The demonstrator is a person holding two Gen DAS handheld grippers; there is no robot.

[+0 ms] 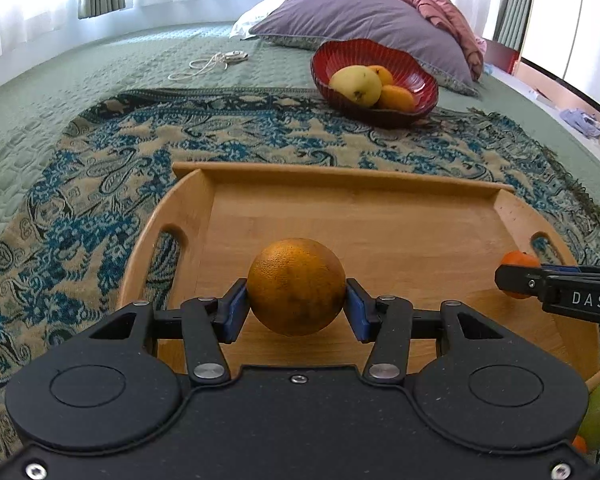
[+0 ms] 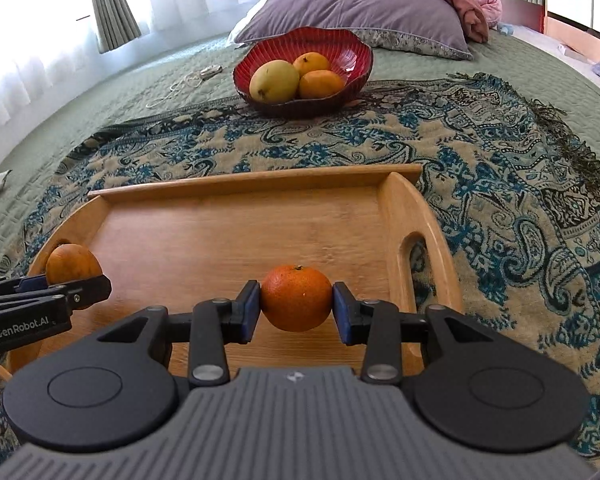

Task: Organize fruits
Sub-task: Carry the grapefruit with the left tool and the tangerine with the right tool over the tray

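Left tongs (image 1: 296,306) clamped on a dull orange (image 1: 296,286), held above the wooden tray (image 1: 340,188). Right tongs (image 2: 296,306) gripped round a bright tangerine (image 2: 296,298), over the same tray. Beyond, red bowl (image 2: 352,54) with a mango (image 2: 274,81) and two oranges.

Two hand-held tools angled downward over the tray – the left tool (image 1: 296,306) clamped on a large orange (image 1: 296,286), the right tool (image 2: 296,310) on a smaller mandarin (image 2: 296,297).
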